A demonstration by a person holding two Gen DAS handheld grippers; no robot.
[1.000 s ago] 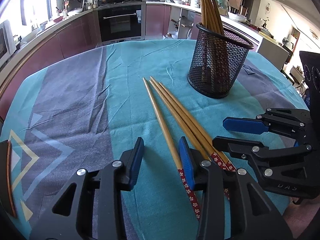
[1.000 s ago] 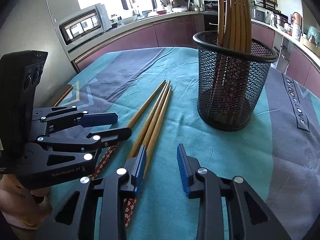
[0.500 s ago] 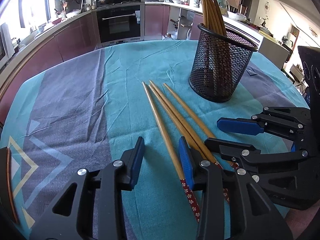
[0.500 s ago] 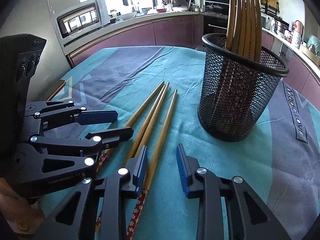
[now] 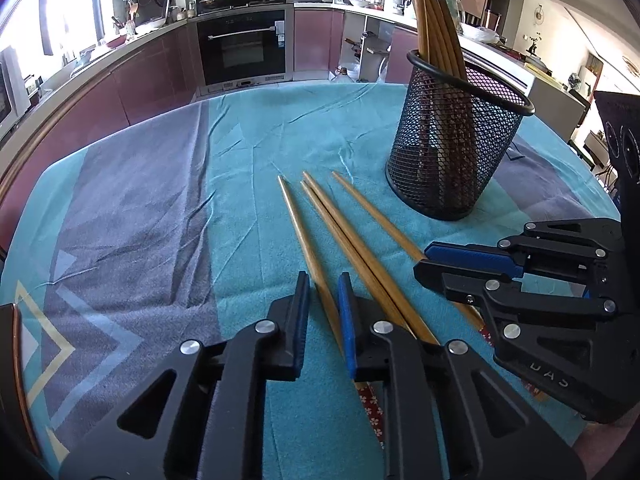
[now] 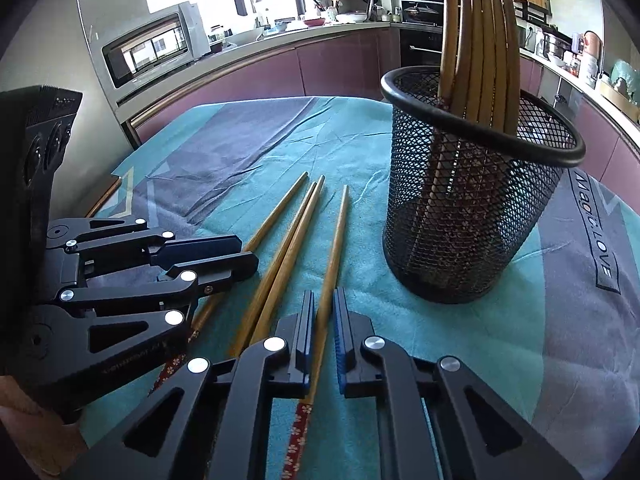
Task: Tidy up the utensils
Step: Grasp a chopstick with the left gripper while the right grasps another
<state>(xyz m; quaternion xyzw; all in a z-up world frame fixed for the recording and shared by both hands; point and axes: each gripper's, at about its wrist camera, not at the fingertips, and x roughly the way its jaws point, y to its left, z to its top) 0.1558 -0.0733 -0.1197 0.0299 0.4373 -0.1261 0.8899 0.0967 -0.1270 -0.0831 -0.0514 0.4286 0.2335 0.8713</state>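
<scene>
Four wooden chopsticks with red flowered ends lie on the teal tablecloth, tips pointing away. My left gripper [image 5: 323, 292] straddles the leftmost chopstick [image 5: 298, 224]; its jaws are closing, and a sliver of cloth still shows beside the stick. From the right wrist view, the left gripper [image 6: 248, 252] sits low at the left. My right gripper [image 6: 323, 304] is shut on the rightmost chopstick [image 6: 338, 240]. From the left wrist, the right gripper [image 5: 424, 260] covers that stick's near end. A touching pair [image 5: 340, 232] lies between. The black mesh holder [image 6: 472, 200] stands upright with several chopsticks inside.
The mesh holder [image 5: 452, 152] stands just right of the loose sticks, beyond both grippers. The table's wooden rim [image 5: 16, 360] shows at the near left. A hand [image 6: 24, 440] holds the left gripper. Kitchen counters, an oven [image 5: 244, 44] and a microwave [image 6: 152, 48] line the background.
Both grippers' jaws have narrowed a lot, each around one chopstick. Earlier the rightmost chopstick slid away from the touching pair. Both hands have barely moved.
</scene>
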